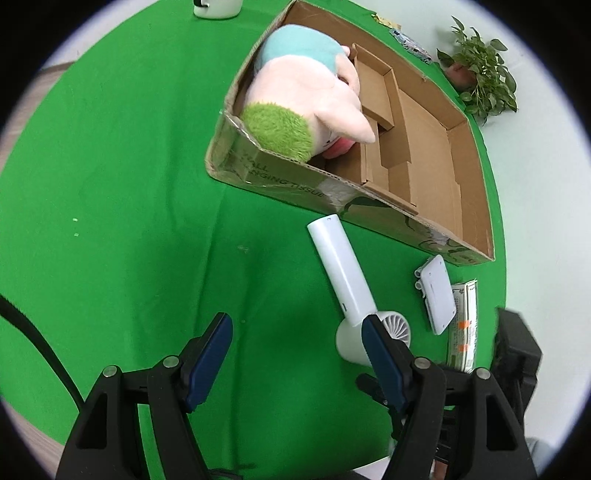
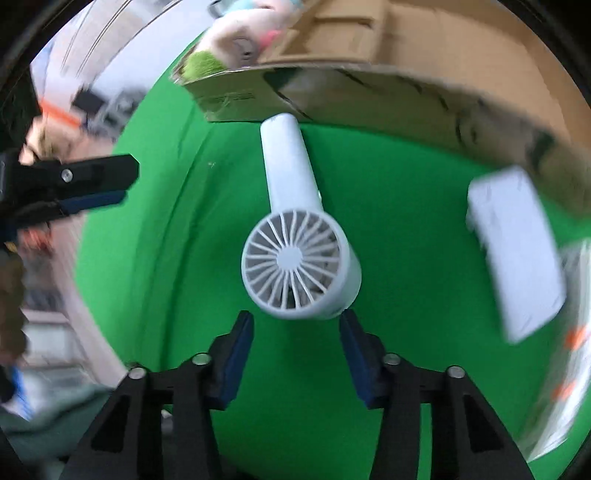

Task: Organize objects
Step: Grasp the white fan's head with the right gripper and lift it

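Note:
A white handheld fan (image 1: 345, 280) lies on the green cloth in front of an open cardboard box (image 1: 469, 155); in the right wrist view the fan (image 2: 299, 236) fills the middle, its grille facing the camera. A plush toy (image 1: 310, 99) lies in the box's left end and shows blurred in the right wrist view (image 2: 236, 40). My left gripper (image 1: 297, 326) is open and empty above the cloth, its right finger beside the fan head. My right gripper (image 2: 297, 325) is open, just short of the fan head. The left gripper also shows at the left of the right wrist view (image 2: 110, 181).
A small white flat device (image 1: 436, 293) (image 2: 517, 251) and a printed carton (image 1: 463, 325) lie right of the fan. A potted plant (image 1: 480, 81) stands beyond the box. A white object (image 1: 216, 7) sits at the far edge. A black cable (image 1: 37, 339) crosses the left.

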`<state>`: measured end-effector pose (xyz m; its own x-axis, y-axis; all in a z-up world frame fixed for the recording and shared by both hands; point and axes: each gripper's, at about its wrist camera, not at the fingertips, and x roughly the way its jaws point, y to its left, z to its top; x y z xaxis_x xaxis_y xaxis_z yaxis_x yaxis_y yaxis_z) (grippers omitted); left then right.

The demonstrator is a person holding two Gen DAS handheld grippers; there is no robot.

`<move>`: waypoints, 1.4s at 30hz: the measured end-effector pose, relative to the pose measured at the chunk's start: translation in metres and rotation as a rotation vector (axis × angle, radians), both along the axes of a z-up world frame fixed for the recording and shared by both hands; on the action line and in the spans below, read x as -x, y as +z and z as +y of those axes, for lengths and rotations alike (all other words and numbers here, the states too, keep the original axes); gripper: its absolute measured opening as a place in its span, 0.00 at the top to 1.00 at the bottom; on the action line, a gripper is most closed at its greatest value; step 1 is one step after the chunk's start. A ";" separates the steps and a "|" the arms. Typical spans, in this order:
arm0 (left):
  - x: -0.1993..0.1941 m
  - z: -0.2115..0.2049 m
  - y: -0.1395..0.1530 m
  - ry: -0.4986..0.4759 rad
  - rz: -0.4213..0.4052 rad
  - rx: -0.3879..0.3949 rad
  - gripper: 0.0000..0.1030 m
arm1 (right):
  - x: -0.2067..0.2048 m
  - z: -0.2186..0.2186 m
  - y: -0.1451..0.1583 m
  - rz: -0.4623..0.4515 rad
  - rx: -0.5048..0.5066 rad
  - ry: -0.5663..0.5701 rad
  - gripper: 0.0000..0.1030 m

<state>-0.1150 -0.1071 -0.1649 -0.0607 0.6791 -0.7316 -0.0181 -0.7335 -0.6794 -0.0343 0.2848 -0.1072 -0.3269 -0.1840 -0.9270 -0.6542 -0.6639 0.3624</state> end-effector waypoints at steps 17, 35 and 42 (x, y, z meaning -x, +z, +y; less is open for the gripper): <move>0.026 0.045 -0.028 -0.074 -0.080 -0.111 0.31 | 0.004 0.011 0.040 -0.012 -0.342 0.120 0.15; 0.014 0.085 -0.028 -0.161 -0.220 -0.206 0.60 | -0.097 0.086 0.026 0.172 0.255 -0.389 0.19; 0.019 0.117 -0.018 -0.217 -0.213 -0.180 0.60 | -0.081 0.075 0.080 0.025 -0.091 -0.172 0.16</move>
